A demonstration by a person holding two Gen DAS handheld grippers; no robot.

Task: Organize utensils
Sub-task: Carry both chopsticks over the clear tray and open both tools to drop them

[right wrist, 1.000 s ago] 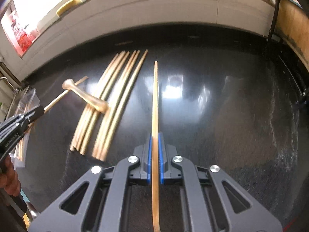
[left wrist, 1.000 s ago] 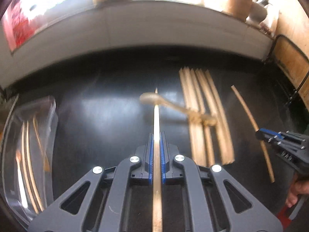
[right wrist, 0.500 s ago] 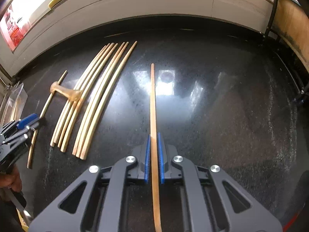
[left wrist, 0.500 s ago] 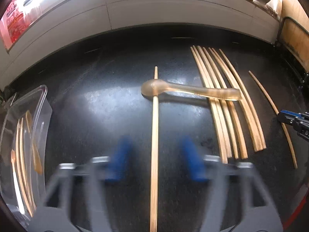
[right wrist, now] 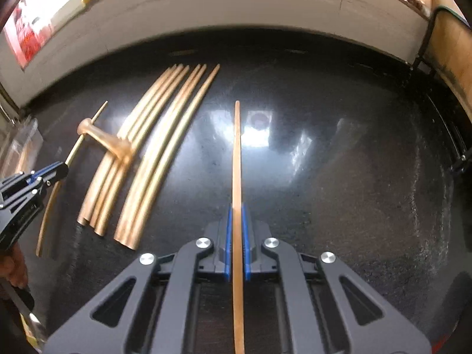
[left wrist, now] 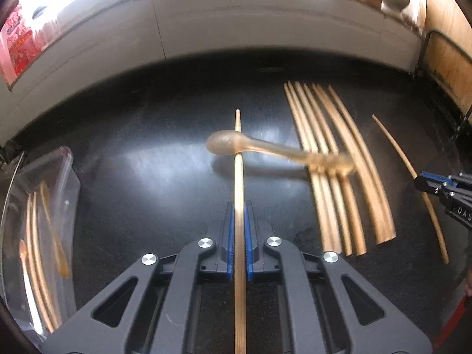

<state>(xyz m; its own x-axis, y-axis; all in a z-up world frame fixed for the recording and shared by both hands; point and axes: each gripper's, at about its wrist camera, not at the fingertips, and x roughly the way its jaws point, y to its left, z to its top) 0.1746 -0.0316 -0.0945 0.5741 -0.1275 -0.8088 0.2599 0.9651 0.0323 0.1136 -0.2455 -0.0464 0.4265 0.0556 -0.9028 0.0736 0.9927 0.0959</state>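
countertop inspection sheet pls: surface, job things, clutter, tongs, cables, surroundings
surface: dark glossy countertop, reflecting light
job's things: row of chopsticks lying flat; translucent spoon, blurred, its handle across that row; clear container at the left with more chopsticks inside
clutter: nothing seen
tongs: left tongs have just closed on the first chopstick; right tongs have just closed on the second chopstick
cables: nothing seen
surroundings: white wall behind the counter; black frame at the right edge

The tabletop (right wrist: 339, 177) is glossy black speckled stone, the chopsticks (left wrist: 333, 171) matt pale wood, the spoon (left wrist: 265, 147) translucent amber plastic, the tray (left wrist: 59, 177) clear plastic.
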